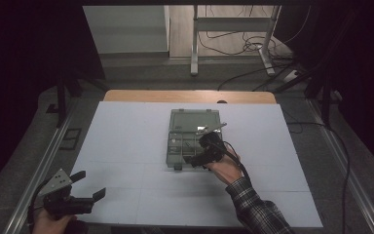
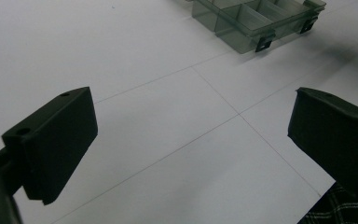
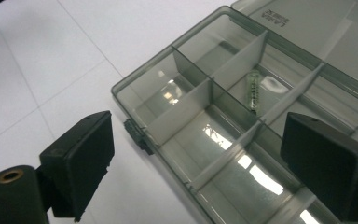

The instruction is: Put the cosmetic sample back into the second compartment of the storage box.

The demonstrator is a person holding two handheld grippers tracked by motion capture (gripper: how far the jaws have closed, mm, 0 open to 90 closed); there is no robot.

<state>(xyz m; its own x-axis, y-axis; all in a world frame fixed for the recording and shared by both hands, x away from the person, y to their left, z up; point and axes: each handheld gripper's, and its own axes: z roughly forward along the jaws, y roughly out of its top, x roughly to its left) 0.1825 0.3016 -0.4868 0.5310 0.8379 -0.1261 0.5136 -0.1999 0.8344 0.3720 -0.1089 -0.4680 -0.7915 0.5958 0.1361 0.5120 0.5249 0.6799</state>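
A clear grey compartment box (image 1: 171, 146) lies with its lid folded back in the middle of the white table top (image 1: 126, 146). My right gripper (image 1: 197, 146) hovers over the box's front compartments, jaws wide apart with nothing between them. In the right gripper view, the open right gripper (image 3: 198, 154) looks down on the box (image 3: 191, 100). A small pale ribbed plug (image 3: 253, 91) lies in a middle compartment. My left gripper (image 1: 88, 185) rests low at the front left corner, open and empty. In the left gripper view, the left gripper (image 2: 191, 126) faces the bare table, with the box (image 2: 242, 28) farther off.
A wooden strip (image 1: 190, 96) borders the table's far edge. Metal rails (image 1: 44, 165) run along both sides. Beyond the table stand desk legs (image 1: 194, 44) and loose cables (image 1: 253, 46) on the floor. A plaid sleeve (image 1: 255, 209) comes in from the bottom right.
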